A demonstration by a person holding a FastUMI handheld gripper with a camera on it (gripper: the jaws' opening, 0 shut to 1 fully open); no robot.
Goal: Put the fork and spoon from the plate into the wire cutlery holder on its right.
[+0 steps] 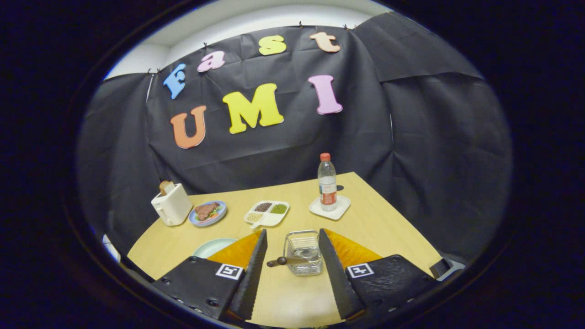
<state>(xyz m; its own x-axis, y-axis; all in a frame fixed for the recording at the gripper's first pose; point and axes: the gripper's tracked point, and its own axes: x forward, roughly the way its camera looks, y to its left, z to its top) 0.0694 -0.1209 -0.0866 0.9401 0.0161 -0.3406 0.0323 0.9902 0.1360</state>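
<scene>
Gripper [292, 269] fingers are spread wide, pinching nothing. The wire holder [303, 252] sits on the counter [379, 219] between the fingertips and a bit ahead. A utensil [292, 261] lies across the holder – dark handle poking out over its left rim toward the left finger, shiny end inside the basket. Looks like the spoon, but I can't tell for sure (glare off the wire). I can't make out a second piece inside.

The plate [211, 247] is left of the holder, mostly hidden behind the left finger. Can't tell whether anything is still on it, so the task is at least half done, maybe more.

Risks from here:
- The handle overhangs the rim. A left finger sweeping toward the plate could clip it and flip the utensil out, or drag the light wire holder along.
- The holder looks light, so a second piece dropped from height or at an angle could tip it – or bounce off the one already lying crosswise.
- The plate is occluded by the finger, so a blind approach may miss the thin handle and scrape the rim.

Farther back – toaster [172, 204], food plate [208, 213], divided tray [267, 212], bottle [327, 182] on a coaster [329, 208] – well apart, no threat.
</scene>
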